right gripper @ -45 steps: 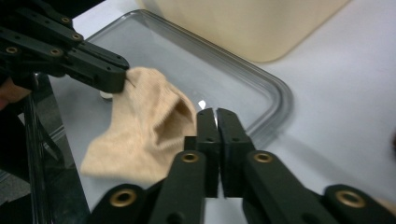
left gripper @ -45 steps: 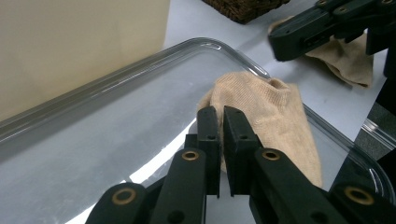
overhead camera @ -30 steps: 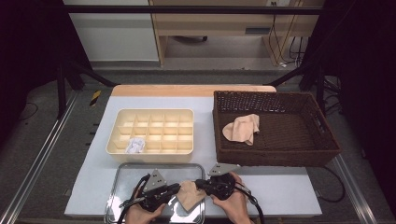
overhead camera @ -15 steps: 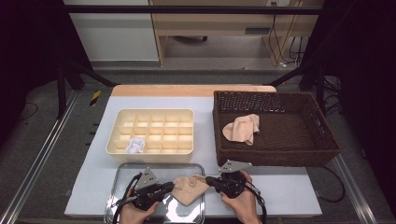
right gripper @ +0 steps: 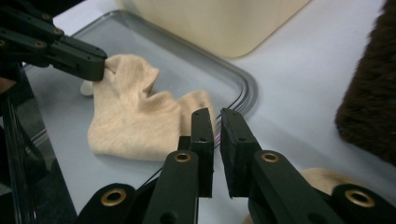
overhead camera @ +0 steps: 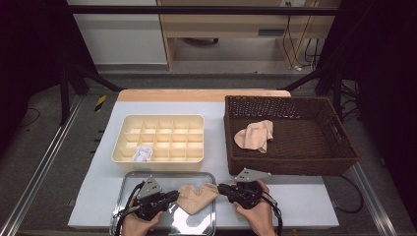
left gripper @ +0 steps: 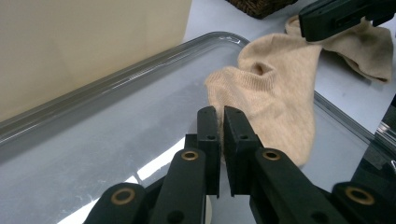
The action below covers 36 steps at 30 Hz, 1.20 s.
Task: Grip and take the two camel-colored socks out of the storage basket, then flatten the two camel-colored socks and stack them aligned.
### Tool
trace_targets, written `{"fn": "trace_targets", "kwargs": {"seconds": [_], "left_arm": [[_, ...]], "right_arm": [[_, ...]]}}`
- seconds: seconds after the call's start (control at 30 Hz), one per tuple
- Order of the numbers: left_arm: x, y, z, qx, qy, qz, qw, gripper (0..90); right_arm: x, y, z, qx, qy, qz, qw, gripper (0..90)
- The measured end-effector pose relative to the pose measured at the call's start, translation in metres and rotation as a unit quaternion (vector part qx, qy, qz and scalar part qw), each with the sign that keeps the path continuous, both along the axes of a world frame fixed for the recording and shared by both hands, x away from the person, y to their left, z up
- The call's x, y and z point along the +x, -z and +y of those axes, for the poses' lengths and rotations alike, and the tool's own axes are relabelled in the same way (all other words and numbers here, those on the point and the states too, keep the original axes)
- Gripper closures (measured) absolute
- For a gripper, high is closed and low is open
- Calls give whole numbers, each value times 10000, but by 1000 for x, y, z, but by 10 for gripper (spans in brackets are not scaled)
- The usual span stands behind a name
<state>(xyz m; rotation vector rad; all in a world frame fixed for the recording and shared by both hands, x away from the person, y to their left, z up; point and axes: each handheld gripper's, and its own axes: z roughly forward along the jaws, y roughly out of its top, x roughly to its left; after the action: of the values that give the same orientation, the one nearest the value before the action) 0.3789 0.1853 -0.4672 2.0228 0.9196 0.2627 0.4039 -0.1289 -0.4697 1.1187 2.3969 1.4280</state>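
Sock (overhead camera: 196, 197), beige, high view: spread between both hands, partly in the steel tray (overhead camera: 129, 178), toe end toward the surface (overhead camera: 305, 209), likely for straightening.
Left gripper view: left tongs (left gripper: 219, 110) pinch its edge as anchor.
Right gripper view: right tongs (right gripper: 211, 112), just opening to a narrow gap, pinch nothing.

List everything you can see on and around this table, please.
Table: one, white top, centre.
Divided box: one, cream, table's left.
Crumpled scrap: one, white, in a front compartment of the box.
Basket: one, dark brown wicker, right.
Basket sock: one, beige, inside the basket.
Tray: one, silvery, front.
Tray sock: one, beige, across the tray's right rim.
Left gripper: black, shut on tray sock.
Right gripper: black, jaws just opening, nothing between.
Hands: two, bottom edge.
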Motion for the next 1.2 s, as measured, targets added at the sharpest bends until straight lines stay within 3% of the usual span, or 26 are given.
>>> {"fn": "trace_targets", "kwargs": {"seconds": [0.13,0.4,0.67,0.73,0.87,1.1,1.2], "left_arm": [[1,1,0,24,-20,4,10000,846],[1,1,0,11,-51,2,10000,846],[1,1,1,-7,-71,9,10000,846],[2,0,1,-7,-83,1,10000,846],[2,-1,2,-35,-107,-11,9999,846],[0,-6,5,-318,-78,39,9995,846],[1,-7,6,-321,-85,53,9994,845]], "right_arm": [[-1,-1,-2,50,11,-88,9999,815],[-4,2,5,147,-288,-180,9993,703],[-6,8,16,144,-617,-103,9979,646],[-6,10,18,53,-682,-57,9976,690],[-8,9,19,-22,-835,85,9965,893],[-17,-18,12,427,-930,30,9947,896],[-13,-28,16,500,-889,42,9948,896]]}}
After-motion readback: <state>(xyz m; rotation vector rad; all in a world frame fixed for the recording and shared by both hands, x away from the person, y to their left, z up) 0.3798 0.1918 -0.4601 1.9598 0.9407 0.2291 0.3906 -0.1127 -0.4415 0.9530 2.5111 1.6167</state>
